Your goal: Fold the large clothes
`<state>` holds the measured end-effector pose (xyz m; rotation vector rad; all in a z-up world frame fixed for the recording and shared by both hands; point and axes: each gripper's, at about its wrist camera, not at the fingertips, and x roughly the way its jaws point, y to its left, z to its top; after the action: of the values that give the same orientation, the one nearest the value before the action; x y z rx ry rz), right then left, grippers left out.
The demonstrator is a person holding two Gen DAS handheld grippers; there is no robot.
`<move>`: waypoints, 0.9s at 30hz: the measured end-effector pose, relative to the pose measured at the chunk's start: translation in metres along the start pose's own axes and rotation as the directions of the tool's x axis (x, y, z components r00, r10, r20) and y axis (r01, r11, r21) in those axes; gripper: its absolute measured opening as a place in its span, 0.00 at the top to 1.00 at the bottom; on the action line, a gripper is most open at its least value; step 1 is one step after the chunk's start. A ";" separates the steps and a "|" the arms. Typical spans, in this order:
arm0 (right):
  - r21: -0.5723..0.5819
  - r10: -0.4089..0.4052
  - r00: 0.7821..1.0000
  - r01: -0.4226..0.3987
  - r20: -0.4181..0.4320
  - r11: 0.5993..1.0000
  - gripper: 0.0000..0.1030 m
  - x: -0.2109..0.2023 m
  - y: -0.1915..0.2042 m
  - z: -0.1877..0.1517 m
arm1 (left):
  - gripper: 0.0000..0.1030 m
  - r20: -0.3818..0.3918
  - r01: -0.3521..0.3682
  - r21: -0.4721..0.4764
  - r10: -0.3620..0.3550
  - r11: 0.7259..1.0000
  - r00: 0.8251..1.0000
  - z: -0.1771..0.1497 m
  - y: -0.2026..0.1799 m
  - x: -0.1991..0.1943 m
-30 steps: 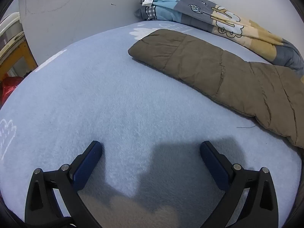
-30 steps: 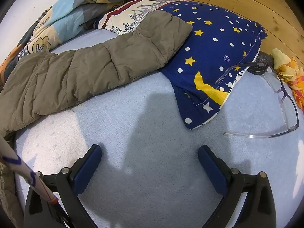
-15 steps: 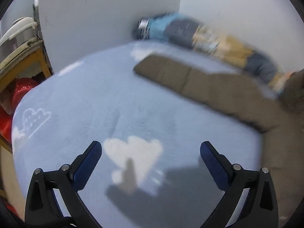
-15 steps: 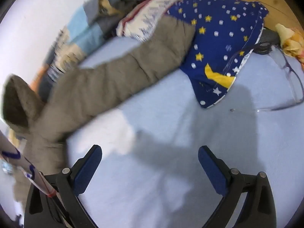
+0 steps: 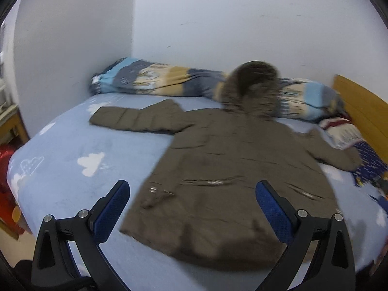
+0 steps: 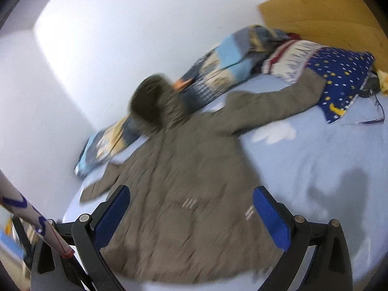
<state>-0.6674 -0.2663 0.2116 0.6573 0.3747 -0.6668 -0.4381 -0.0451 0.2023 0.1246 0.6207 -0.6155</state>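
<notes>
A large olive-brown quilted coat (image 5: 232,169) is lying spread flat on the bed, both sleeves stretching outward toward nine and three o'clock in the left wrist view. Its fur-trimmed hood (image 5: 252,84) is pointing to twelve o'clock, resting against rolled bedding, while the hem is lying nearest, at six o'clock.

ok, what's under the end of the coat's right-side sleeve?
The sleeve end of the brown quilted hooded coat lies over the edge of the dark blue star-print pillow, beside a cream patterned pillow. Whatever lies beneath the cuff itself is covered.
</notes>
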 end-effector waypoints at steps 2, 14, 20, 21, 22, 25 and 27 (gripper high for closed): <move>-0.076 0.016 1.000 -0.016 0.004 0.997 0.00 -0.017 0.031 -0.017 | 0.00 0.004 -0.008 0.022 0.008 1.000 1.000 0.006 -0.013 -0.024; -0.251 -0.074 0.990 0.103 0.122 0.963 0.00 -0.116 0.145 -0.049 | 0.00 0.110 -0.071 0.049 0.065 0.996 0.992 0.004 -0.019 -0.093; -0.284 -0.096 0.989 0.125 0.116 0.951 0.00 -0.114 0.155 -0.058 | 0.00 0.083 -0.069 0.058 0.064 0.996 0.994 -0.004 -0.027 -0.089; -0.289 -0.094 0.989 0.123 0.110 0.949 0.00 -0.116 0.154 -0.058 | 0.00 0.082 -0.070 0.062 0.065 0.996 0.995 -0.006 -0.028 -0.089; -0.293 -0.093 0.990 0.120 0.105 0.949 0.00 -0.115 0.155 -0.060 | 0.00 0.078 -0.071 0.063 0.066 0.995 0.995 -0.005 -0.030 -0.088; -0.306 -0.092 0.991 0.118 0.099 0.945 0.00 -0.112 0.163 -0.065 | 0.00 0.071 -0.070 0.065 0.065 0.995 0.995 -0.005 -0.030 -0.087; -0.315 -0.089 0.991 0.115 0.098 0.942 0.00 -0.111 0.165 -0.066 | 0.00 0.069 -0.069 0.064 0.064 0.996 0.996 -0.006 -0.028 -0.086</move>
<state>-0.6453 -0.0741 0.2923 0.3008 0.4317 -0.7104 -0.5128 -0.0226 0.2491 0.1853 0.5295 -0.5738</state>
